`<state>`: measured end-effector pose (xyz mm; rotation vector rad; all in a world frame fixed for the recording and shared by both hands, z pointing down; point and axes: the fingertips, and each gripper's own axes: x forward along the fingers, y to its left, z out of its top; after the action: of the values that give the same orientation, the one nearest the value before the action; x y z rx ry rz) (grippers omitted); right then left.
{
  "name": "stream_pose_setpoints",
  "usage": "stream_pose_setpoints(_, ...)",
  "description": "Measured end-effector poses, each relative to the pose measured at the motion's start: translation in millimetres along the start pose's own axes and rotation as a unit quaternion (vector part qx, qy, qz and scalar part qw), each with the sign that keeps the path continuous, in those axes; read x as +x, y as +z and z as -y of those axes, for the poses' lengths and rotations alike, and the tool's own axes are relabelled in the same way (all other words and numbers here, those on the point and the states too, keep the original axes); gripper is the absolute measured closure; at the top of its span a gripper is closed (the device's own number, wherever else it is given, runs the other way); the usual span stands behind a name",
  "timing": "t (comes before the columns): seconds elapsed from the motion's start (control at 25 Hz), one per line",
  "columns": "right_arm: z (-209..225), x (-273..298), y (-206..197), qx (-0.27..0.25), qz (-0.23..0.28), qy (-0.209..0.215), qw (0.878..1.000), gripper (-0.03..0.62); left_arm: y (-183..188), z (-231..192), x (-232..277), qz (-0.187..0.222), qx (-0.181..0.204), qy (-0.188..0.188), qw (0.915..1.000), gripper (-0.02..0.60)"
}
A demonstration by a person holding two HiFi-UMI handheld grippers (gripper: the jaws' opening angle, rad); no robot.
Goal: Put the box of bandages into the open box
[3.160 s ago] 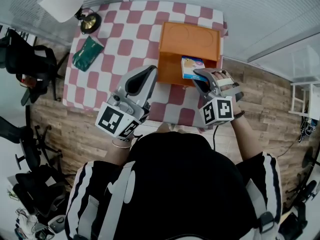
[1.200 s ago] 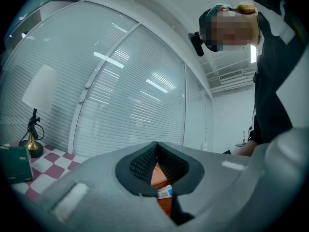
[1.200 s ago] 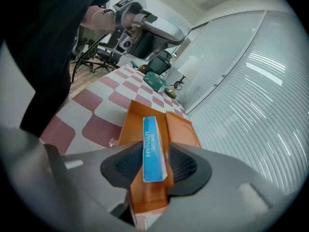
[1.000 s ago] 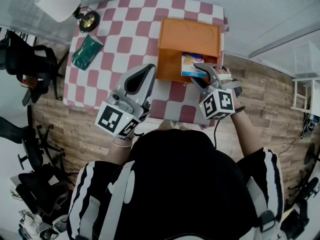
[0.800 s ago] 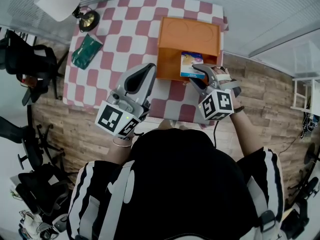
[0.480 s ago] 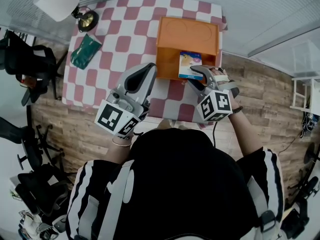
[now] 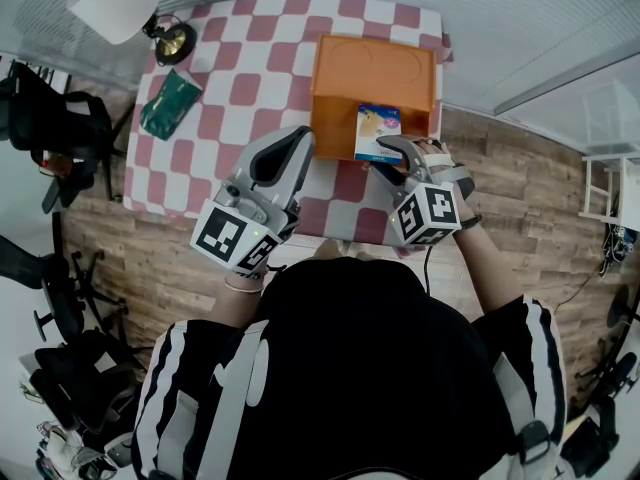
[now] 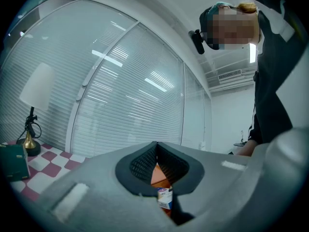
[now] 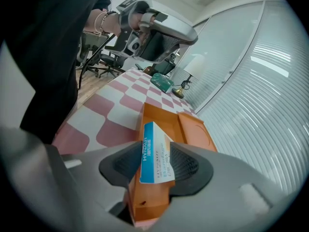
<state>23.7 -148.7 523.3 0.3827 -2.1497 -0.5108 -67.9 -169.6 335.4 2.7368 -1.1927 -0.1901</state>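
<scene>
- Now the small blue-and-white cardboard box of bandages (image 7: 378,133) stands on edge inside the open orange cardboard box (image 7: 335,118), near its right wall.
- Right claw (image 7: 392,156) straddles it; its jaws have just been opening, wide now, pads seemingly clear. That's the release.
- Left claw (image 7: 293,140): closed, empty, level above the red-and-white checked surface (image 7: 250,58).
- Next, probably: draw the right claw back without tipping the bandages.

A checked table (image 7: 235,63) stands on a wood-plank floor (image 7: 520,168), with a lamp (image 7: 112,3) at its far left corner. Black office chairs (image 7: 50,118) stand to its left. Blinds (image 8: 125,81) cover the windows.
</scene>
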Motion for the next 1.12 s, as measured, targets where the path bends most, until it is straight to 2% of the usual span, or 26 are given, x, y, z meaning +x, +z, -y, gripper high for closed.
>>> stream_pose_setpoints(0.96, -15.3, 2.1, 5.9, -0.019, -0.002, 0.024, 1.0, 0.414, -2.9, 1.6, 5.6, -0.002, -0.004, -0.003, 1.0, 0.581)
stream_pose_setpoints(1.12, -12.3, -1.5, 6.7, -0.039, -0.008, 0.02, 0.999, 0.414, -3.6, 2.9, 7.0, -0.003, -0.004, -0.006, 1.0, 0.581)
